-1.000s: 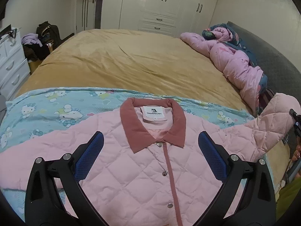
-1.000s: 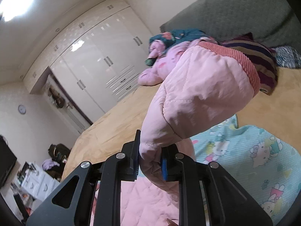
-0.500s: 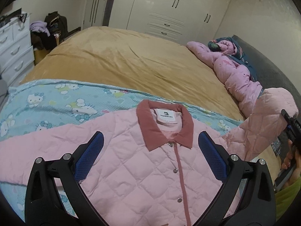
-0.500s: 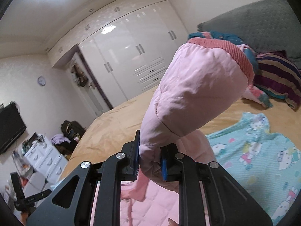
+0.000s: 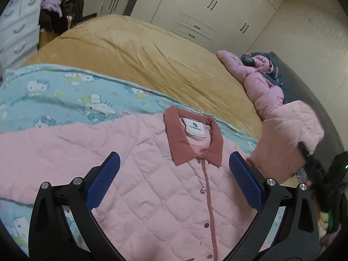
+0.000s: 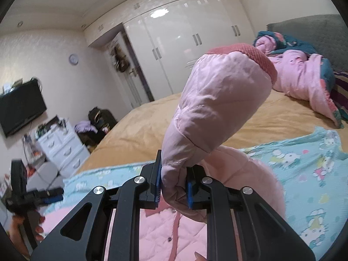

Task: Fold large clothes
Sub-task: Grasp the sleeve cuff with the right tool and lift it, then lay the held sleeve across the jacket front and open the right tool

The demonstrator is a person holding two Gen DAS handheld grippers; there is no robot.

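- Under your left wrist camera, the pink quilted jacket (image 5: 152, 184) lies flat, front up, on the blue cartoon-print blanket (image 5: 54, 100), its dusty-rose collar (image 5: 191, 139) toward the far side and the snap placket running toward you.
- Your left gripper (image 5: 174, 180) hangs over the jacket's chest with its blue-padded fingers (image 5: 104, 180) spread wide; nothing sits between them, and the collar shows in the gap.
- At the right edge of that view, the jacket's sleeve (image 5: 287, 139) is lifted off the bed, blurred, with your right gripper (image 5: 313, 169) dark beside it.
- Beyond the blanket, the tan bedspread (image 5: 141, 50) stretches to the white wardrobe (image 5: 206, 6); a rumpled pink quilt (image 5: 258, 80) lies at the far right.
- Over to your right wrist camera: the right gripper (image 6: 174, 187) is clamped narrow on the sleeve (image 6: 217, 108), fabric pinched between both pads.
- Above the grip the sleeve stands up and leans right, its ribbed rose cuff (image 6: 245, 54) at the top.
- Near the bottom of that view the jacket's body (image 6: 156, 228) rests on the blanket (image 6: 304, 169).
- At the far left, your left gripper (image 6: 43, 195) shows blurred, a hand (image 6: 24, 228) below it.
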